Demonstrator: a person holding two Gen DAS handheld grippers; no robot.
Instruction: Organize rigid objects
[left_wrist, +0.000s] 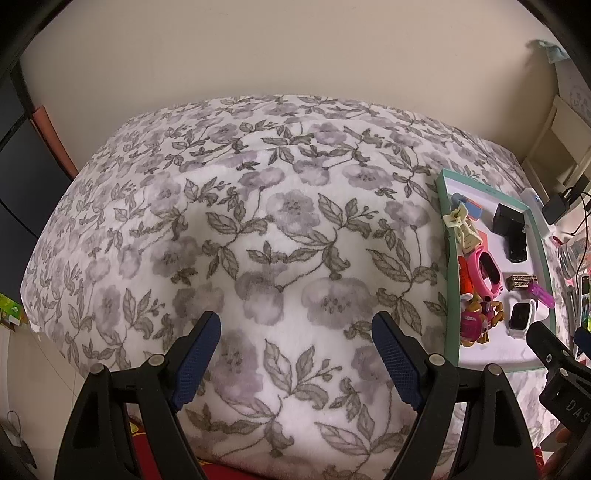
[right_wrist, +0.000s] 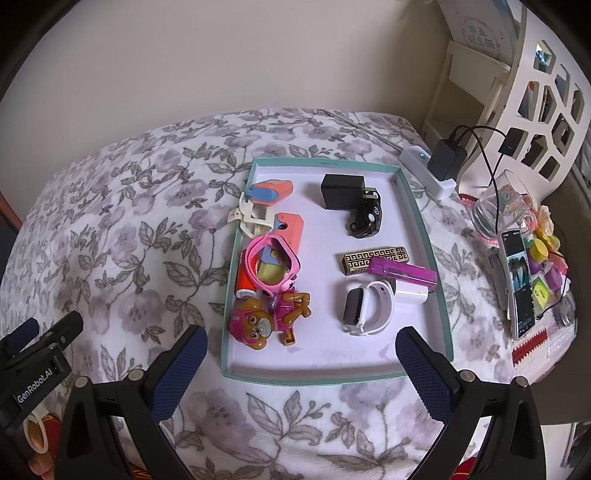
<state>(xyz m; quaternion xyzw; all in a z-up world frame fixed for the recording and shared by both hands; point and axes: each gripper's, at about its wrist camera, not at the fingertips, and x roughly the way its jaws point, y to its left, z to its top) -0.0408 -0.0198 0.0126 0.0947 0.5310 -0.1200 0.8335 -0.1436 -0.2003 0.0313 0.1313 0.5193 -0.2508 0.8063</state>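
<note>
Below, both of my grippers hang over a flower-printed blanket (left_wrist: 258, 221), each with its jaws spread wide and nothing between them. My left gripper (left_wrist: 295, 354) fills the lower centre of its view, over bare blanket; the teal-rimmed tray (left_wrist: 448, 258) lies at the right edge of that frame. My right gripper (right_wrist: 301, 362) sits at the lower centre of its own view, just short of the tray's near rim (right_wrist: 314, 380). Inside the tray, along its left side: two coral-coloured cases (right_wrist: 275, 190), a cream hair clip (right_wrist: 247, 216), a pink watch (right_wrist: 275, 258), an orange cylinder (right_wrist: 243, 282) and a brown puppy figure (right_wrist: 266, 321). On its right side: a black charger (right_wrist: 341, 192), a small black toy car (right_wrist: 365, 221), a gold-patterned bar (right_wrist: 373, 258), a purple stick (right_wrist: 402, 275) and a white watch (right_wrist: 365, 306). Outside the tray, at the right of the frame, stand a power strip (right_wrist: 424, 170), a glass (right_wrist: 498, 206) and a phone (right_wrist: 521, 284).
</note>
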